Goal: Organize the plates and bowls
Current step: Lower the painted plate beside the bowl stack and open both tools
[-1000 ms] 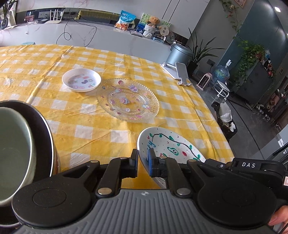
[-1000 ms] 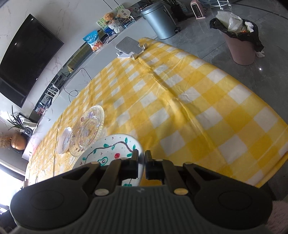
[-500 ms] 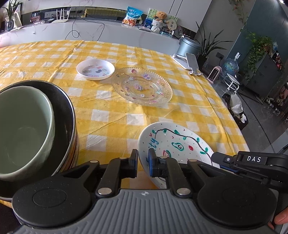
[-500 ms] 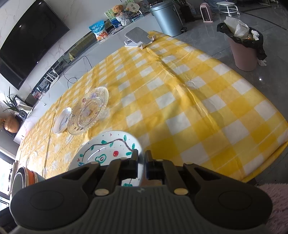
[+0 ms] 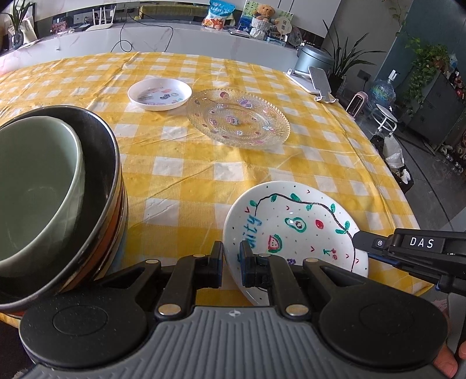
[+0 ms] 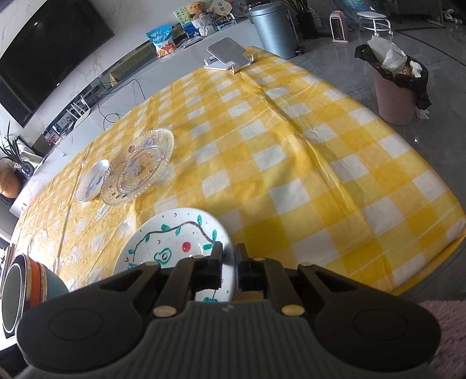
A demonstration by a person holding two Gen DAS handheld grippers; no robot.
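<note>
Both grippers were closed on the same painted plate (image 5: 294,227), a white one drawn with a vine, an avocado, a watermelon slice and blue lettering. The left gripper (image 5: 231,256) pinched its near-left rim between narrow fingers, and the right gripper (image 6: 228,258) clamped the opposite edge, its black body marked DAS showing at the right of the left wrist view. Held between them, the plate sat tilted over the near edge of the table, above the yellow-and-white checked tablecloth (image 5: 189,172); whether it touched the cloth could not be told. Just to the left stood a stack of bowls (image 5: 96,204), a pale green bowl (image 5: 35,186) nested inside a dark one with orange and white rims below. Farther across the table lay a clear glass plate (image 5: 237,121) with small coloured decals, and just beside it, nearly touching, a small white dish (image 5: 159,94) printed with little pictures. A phone stand (image 5: 316,83) rested at the far right corner of the table. Beyond it were a grey bin (image 6: 273,27), a pink bin lined with a black bag (image 6: 397,87) on the floor, and a television (image 6: 49,55) on the wall.
</note>
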